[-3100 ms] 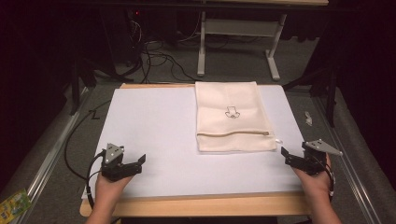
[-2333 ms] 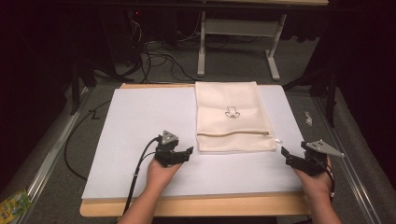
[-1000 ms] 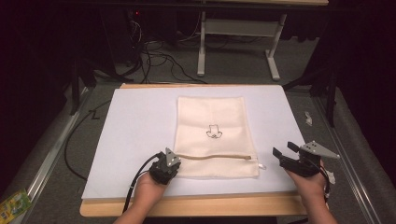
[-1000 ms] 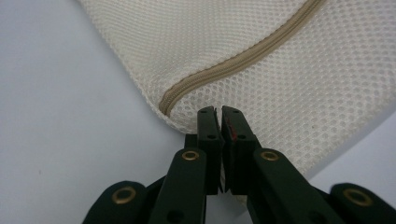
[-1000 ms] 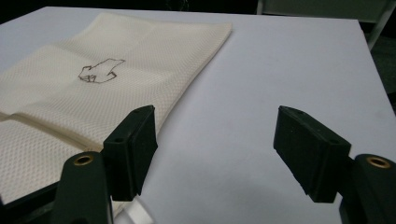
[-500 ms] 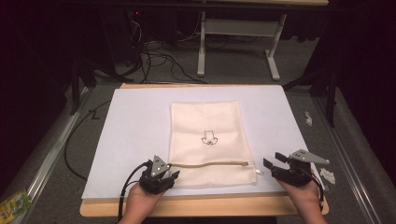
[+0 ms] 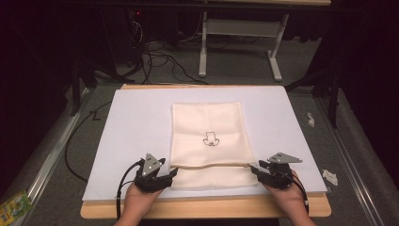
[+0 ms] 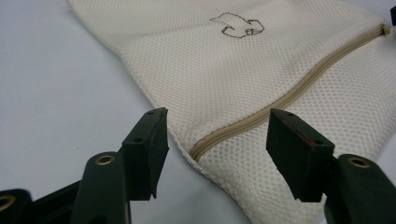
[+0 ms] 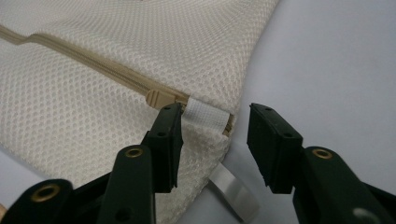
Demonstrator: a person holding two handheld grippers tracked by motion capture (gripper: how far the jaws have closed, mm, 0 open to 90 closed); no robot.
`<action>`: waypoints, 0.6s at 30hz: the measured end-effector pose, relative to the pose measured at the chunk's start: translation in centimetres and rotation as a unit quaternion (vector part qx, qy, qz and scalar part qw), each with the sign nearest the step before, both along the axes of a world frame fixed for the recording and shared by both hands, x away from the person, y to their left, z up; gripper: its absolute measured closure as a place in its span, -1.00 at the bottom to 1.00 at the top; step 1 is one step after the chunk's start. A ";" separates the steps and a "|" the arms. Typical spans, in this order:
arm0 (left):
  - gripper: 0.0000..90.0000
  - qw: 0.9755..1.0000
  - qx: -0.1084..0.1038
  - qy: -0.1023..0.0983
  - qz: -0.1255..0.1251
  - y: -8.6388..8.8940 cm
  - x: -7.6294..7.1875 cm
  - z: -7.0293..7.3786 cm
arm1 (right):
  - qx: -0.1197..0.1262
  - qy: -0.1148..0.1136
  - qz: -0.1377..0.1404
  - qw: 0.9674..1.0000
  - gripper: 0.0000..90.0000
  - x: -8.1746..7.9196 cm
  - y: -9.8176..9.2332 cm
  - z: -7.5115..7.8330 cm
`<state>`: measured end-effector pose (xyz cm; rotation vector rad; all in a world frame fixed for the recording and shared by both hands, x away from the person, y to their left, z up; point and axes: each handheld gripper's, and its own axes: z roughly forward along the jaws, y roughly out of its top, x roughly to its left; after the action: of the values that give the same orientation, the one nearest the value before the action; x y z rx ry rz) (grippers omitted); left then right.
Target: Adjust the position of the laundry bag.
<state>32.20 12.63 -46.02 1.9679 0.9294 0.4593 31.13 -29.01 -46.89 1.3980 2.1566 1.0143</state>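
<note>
Where zipped — cream mesh bag (image 7: 210, 141)

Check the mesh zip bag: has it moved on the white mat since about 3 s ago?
Yes. The mesh zip bag has slid left and toward the person: it was near the white mat's right edge and now lies about mid-mat.

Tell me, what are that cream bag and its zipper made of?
The bag looks like a matte, cream mesh fabric, probably synthetic: tiny holes cover it in both gripper views. The zipper has woven tan tape; its slider looks like smooth tan plastic, though painted metal is possible.
</note>
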 end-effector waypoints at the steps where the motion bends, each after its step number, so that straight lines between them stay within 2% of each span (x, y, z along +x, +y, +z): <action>1: -0.12 1.000 -0.005 -0.004 -0.004 0.1 0.0 0.1 | 0.008 0.000 -0.004 1.000 0.28 0.0 -0.1 0.0; 2: -0.13 1.000 -0.005 -0.004 -0.004 0.1 0.0 0.1 | 0.008 0.000 -0.004 1.000 0.28 0.0 -0.1 0.0; 3: -0.13 1.000 -0.005 -0.007 -0.005 0.1 0.0 0.1 | 0.021 0.004 -0.009 1.000 0.28 0.3 -0.2 -0.1; 7: -0.13 1.000 -0.012 -0.006 -0.006 0.3 0.2 -0.1 | 0.008 0.026 -0.002 1.000 0.31 0.9 0.3 -0.7; 10: -0.13 1.000 -0.020 -0.010 -0.006 0.5 0.1 0.1 | -0.019 0.022 0.004 1.000 0.47 0.8 0.8 -0.6; 11: -0.13 1.000 -0.025 -0.009 -0.006 0.5 0.1 0.2 | -0.024 0.023 0.005 0.999 0.60 0.8 0.8 -0.5; 12: -0.13 1.000 -0.028 -0.009 -0.005 0.5 0.0 0.2 | -0.025 0.022 0.005 0.999 0.72 0.7 0.9 -0.5; 14: -0.13 0.999 -0.033 -0.009 -0.004 0.5 0.1 0.3 | -0.025 0.020 0.008 0.999 0.81 0.5 0.7 -0.4; 16: -0.15 0.999 -0.040 -0.005 0.000 0.4 0.2 0.4 | -0.017 0.021 0.012 1.000 0.83 0.2 0.6 -0.2; 18: -0.15 0.999 -0.042 -0.007 -0.001 0.1 0.2 0.5 | -0.019 0.012 0.020 1.000 0.84 -0.2 0.6 0.0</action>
<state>32.43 12.69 -45.56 1.8871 0.9220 0.4257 30.90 -28.37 -46.89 1.3621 2.2181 0.9702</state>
